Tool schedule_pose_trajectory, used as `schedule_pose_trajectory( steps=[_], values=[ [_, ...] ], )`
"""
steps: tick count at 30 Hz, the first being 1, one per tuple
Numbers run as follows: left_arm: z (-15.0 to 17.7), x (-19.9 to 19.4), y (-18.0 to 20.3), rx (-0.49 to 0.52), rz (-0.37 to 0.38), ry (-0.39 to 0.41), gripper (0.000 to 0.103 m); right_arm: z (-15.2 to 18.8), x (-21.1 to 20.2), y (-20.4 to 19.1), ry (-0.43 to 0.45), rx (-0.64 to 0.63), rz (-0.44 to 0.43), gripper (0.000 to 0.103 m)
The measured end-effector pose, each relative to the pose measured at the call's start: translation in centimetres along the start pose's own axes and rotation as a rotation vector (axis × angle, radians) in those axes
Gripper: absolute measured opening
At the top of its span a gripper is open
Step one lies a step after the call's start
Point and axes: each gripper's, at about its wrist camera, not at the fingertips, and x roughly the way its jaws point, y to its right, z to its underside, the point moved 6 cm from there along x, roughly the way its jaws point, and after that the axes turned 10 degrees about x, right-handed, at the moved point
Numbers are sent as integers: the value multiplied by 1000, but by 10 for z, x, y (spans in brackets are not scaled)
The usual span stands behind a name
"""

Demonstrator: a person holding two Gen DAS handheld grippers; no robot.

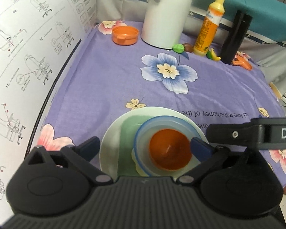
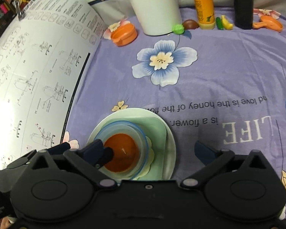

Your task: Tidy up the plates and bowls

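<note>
A stack sits on the purple cloth near me: a round white plate (image 1: 108,145) (image 2: 170,145), a pale green square plate (image 1: 127,133) (image 2: 156,131), a blue-rimmed clear bowl (image 1: 143,131) (image 2: 122,126), and an orange bowl (image 1: 169,152) (image 2: 122,154) nested on top. My left gripper (image 1: 145,147) is open, its fingers spread to either side of the stack. My right gripper (image 2: 152,148) is open over the stack, empty. A second orange bowl (image 1: 125,35) (image 2: 124,33) sits at the far left.
A large white instruction sheet (image 1: 28,57) (image 2: 38,76) stands along the left. At the back stand a white jug (image 1: 165,19) (image 2: 154,5), an orange bottle (image 1: 208,26) (image 2: 204,3), a black cylinder (image 1: 235,36) (image 2: 242,3), small toy fruits (image 1: 178,48) and an orange scoop (image 2: 269,23).
</note>
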Motion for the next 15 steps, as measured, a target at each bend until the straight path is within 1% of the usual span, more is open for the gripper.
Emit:
schedule_pose_trajectory(
  steps=[5, 11, 15],
  values=[
    [10, -12, 3, 31, -12, 15, 103, 7, -14, 14, 13, 12, 4, 103],
    [23, -27, 2, 23, -10, 34, 103, 16, -29, 36, 31, 27, 20, 103],
    [31, -30, 2, 31, -20, 35, 103, 26, -31, 50, 21, 55, 32, 103]
  ],
)
